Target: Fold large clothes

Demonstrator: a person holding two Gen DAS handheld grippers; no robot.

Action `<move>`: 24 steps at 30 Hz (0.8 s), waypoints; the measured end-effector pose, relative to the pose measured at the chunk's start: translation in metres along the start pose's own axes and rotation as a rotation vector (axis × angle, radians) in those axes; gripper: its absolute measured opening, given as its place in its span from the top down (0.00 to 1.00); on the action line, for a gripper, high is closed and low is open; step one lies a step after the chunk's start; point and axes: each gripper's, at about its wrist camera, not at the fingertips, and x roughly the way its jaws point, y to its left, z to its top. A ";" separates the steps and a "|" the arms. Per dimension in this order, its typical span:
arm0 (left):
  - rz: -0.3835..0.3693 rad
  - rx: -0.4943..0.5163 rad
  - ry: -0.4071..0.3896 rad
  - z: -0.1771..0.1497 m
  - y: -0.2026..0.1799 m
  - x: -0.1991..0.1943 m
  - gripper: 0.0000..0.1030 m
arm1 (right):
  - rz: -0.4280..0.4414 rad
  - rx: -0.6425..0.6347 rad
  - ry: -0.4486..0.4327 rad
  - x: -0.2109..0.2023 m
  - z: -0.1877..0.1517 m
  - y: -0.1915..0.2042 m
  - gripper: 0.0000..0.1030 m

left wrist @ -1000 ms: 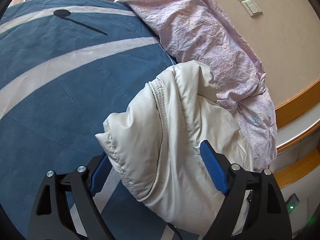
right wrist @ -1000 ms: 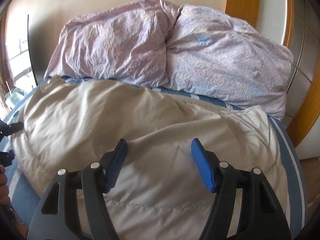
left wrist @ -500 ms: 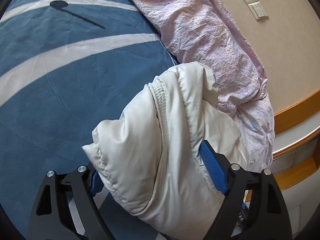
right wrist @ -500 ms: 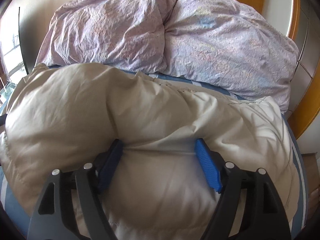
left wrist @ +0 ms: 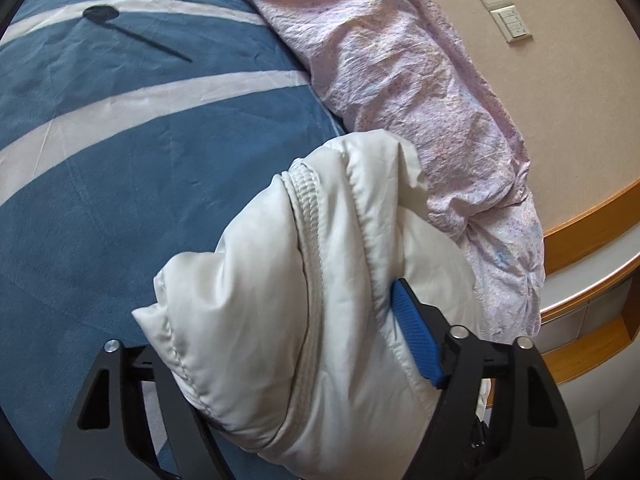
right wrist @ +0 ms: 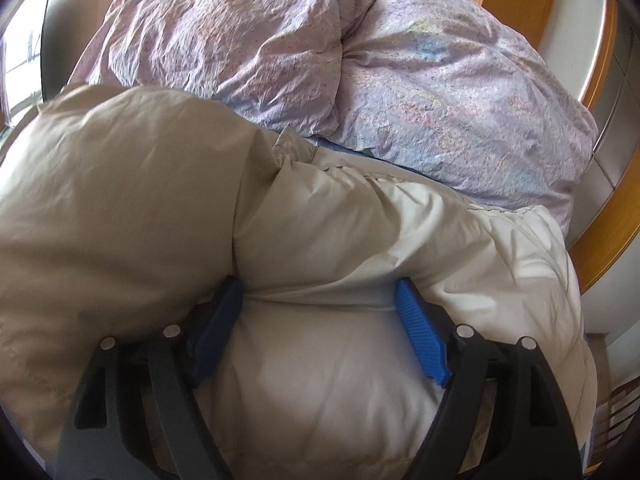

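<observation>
Closing in on a thick fold of the white puffer jacket (left wrist: pixel 304 288), the left gripper (left wrist: pixel 280 344) has its blue pad (left wrist: pixel 416 344) pressed into the padding, the other finger buried under the fabric. Over on the other side, the right gripper (right wrist: pixel 320 320) straddles a bulging roll of the same jacket (right wrist: pixel 320 240), jaws easing wider, both pads touching it. The jacket lies bunched on the blue striped bedspread (left wrist: pixel 120 168), against the lilac duvet (right wrist: pixel 400 80).
</observation>
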 end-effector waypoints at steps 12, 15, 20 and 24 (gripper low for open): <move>0.037 0.026 -0.011 -0.002 -0.011 0.001 0.30 | -0.044 -0.039 -0.016 0.003 -0.004 0.010 0.23; 0.026 0.066 -0.043 -0.003 -0.023 -0.005 0.40 | -0.052 -0.045 -0.021 0.004 -0.005 0.011 0.23; -0.043 0.144 -0.104 -0.007 -0.052 -0.020 0.52 | -0.053 -0.051 -0.023 0.005 -0.005 0.011 0.23; -0.133 0.246 -0.151 -0.015 -0.090 -0.034 0.59 | -0.030 -0.048 -0.018 0.005 -0.005 0.008 0.23</move>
